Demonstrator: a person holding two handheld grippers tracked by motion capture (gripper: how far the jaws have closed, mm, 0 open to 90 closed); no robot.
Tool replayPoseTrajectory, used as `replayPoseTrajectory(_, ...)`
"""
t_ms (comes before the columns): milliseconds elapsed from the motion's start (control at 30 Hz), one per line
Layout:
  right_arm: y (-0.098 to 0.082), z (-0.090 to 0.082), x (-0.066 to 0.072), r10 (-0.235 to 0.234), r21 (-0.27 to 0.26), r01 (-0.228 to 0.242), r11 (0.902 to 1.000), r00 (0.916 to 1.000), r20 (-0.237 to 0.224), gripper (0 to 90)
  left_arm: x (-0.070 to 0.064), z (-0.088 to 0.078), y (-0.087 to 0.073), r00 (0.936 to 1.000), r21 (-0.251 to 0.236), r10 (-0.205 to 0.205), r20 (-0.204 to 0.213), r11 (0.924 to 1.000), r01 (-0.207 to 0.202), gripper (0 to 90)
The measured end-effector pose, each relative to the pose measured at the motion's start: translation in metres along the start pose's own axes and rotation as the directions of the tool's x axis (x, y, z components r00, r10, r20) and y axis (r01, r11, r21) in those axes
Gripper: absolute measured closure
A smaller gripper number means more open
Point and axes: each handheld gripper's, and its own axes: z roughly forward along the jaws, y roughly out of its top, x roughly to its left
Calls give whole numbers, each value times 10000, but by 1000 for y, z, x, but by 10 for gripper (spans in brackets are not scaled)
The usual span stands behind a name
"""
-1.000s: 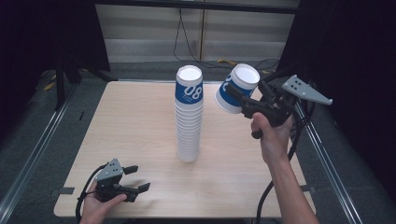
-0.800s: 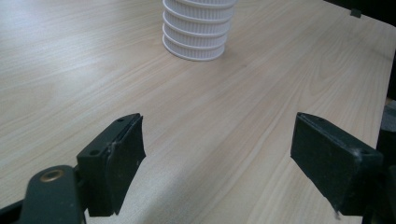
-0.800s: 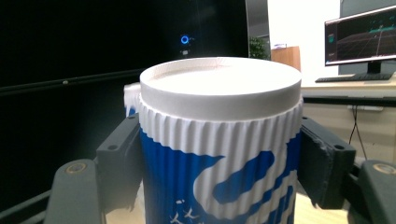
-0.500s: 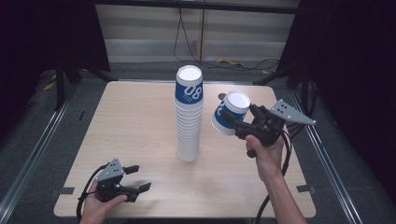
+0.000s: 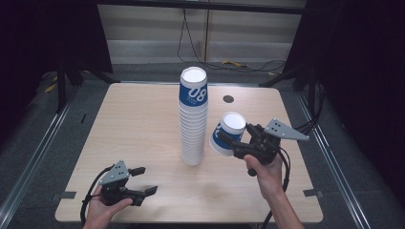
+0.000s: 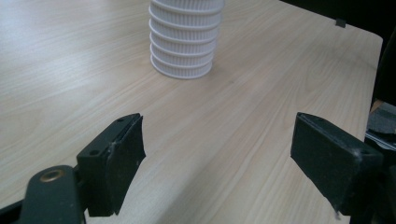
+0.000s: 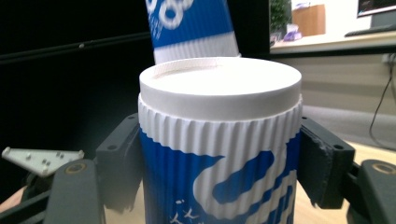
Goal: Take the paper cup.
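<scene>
A tall stack of upturned blue-and-white ribbed paper cups [image 5: 193, 117] stands at the middle of the table; its base [image 6: 183, 44] shows ahead of my left gripper. My right gripper [image 5: 235, 143] is shut on a single blue-and-white cup [image 5: 227, 133], held tilted just right of the stack and low over the table. In the right gripper view this cup [image 7: 219, 154] sits between both jaws, its white bottom facing up, with the stack [image 7: 189, 28] behind it. My left gripper [image 5: 143, 181] rests open near the table's front left corner, nothing between its fingers [image 6: 114, 158].
The wooden table [image 5: 133, 119] has a small dark round hole [image 5: 228, 99] at the back right. Metal rails run along the floor on both sides. Cables lie on the floor behind the table.
My right gripper has carried the cup down from beside the stack's top to low beside its lower half. The left gripper has stayed put.
</scene>
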Motion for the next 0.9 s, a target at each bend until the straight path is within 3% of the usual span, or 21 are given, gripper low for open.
replayPoseTrajectory(200,-9,2,2,182,109,-179,9998,9994,-300,266,-5,1,9,9999,-169,77,143,9998,-75,163)
replayPoseTrajectory(433,-23,8,10,234,441,-209,9988,9981,-572,267,-16,12,22,9969,-152,697,365,9975,-692,159)
replayPoseTrajectory(633,-31,11,15,195,481,-161,9987,9973,-709,267,-24,26,34,9947,-233,682,769,9975,-666,159)
replayPoseTrajectory(900,-51,18,21,340,720,-268,9970,9943,-1011,267,-33,36,42,9923,-705,683,1034,9956,-612,166)
